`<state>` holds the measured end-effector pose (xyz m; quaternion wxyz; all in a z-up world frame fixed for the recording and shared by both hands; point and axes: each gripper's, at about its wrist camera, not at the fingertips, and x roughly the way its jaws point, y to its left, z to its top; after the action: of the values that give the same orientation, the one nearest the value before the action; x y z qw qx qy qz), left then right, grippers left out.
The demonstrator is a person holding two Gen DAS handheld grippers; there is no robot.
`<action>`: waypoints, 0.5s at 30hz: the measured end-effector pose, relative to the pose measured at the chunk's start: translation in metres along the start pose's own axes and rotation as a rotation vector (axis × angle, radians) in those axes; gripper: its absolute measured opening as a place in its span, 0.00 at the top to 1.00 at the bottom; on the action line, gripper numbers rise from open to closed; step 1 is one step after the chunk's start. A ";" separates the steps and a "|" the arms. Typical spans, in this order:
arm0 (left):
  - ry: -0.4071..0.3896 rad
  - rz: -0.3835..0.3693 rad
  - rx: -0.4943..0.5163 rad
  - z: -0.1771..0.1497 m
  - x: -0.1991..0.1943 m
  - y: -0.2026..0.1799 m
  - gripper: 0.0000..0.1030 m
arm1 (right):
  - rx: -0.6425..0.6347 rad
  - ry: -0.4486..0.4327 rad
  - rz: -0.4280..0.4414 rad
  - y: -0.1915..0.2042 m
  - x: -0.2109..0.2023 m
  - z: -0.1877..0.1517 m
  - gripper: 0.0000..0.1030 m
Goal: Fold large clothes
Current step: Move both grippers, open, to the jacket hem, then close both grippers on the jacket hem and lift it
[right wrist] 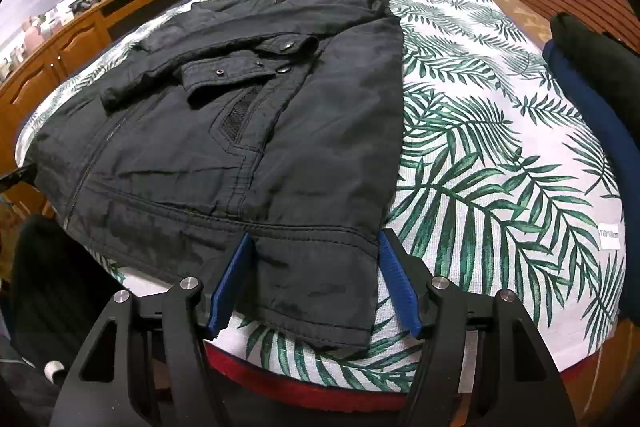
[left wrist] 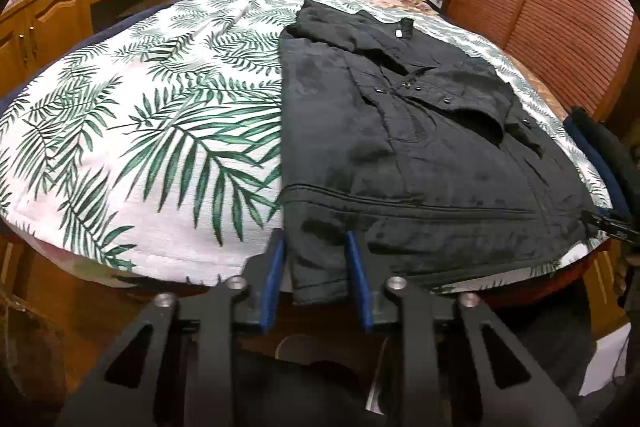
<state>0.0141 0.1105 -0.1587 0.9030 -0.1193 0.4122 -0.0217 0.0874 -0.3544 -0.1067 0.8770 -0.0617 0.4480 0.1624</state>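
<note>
Sleeves already folded across its chest, the black jacket (left wrist: 400, 131) lies on the leaf-print bedspread (left wrist: 140, 131), hem at the near edge, the left gripper (left wrist: 316, 251) narrowed around one hem corner, the right gripper (right wrist: 316, 259) wide astride the other, lengthwise fold still to come.

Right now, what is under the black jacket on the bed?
The black jacket lies flat on a white cover with green palm-leaf print, which shows all round it. A red layer shows below the cover's near edge. Whatever sits directly beneath the jacket is covered.
</note>
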 end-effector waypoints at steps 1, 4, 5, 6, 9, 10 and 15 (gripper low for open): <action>-0.003 -0.002 0.005 0.001 -0.002 -0.002 0.83 | 0.000 0.000 0.000 0.000 0.000 0.000 0.36; -0.023 0.001 0.012 0.005 -0.010 -0.007 0.91 | -0.008 0.005 -0.003 0.001 0.000 0.000 0.37; -0.036 -0.002 0.012 0.007 -0.015 -0.008 0.94 | -0.018 0.007 -0.004 0.002 -0.001 0.001 0.52; -0.049 -0.005 0.014 0.009 -0.020 -0.009 0.95 | -0.038 0.008 0.010 0.004 -0.002 0.002 0.65; -0.103 -0.016 0.025 0.021 -0.039 -0.015 0.96 | -0.045 0.005 0.072 0.007 -0.009 0.010 0.83; -0.119 -0.019 0.035 0.026 -0.046 -0.018 0.96 | -0.049 -0.004 0.086 0.007 -0.012 0.013 0.85; -0.195 -0.019 0.093 0.047 -0.073 -0.037 0.97 | -0.022 -0.115 0.141 0.008 -0.041 0.036 0.89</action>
<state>0.0036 0.0938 -0.0665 0.9431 -0.0829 0.3197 -0.0378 0.0900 -0.3473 -0.0526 0.8868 -0.0300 0.3984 0.2321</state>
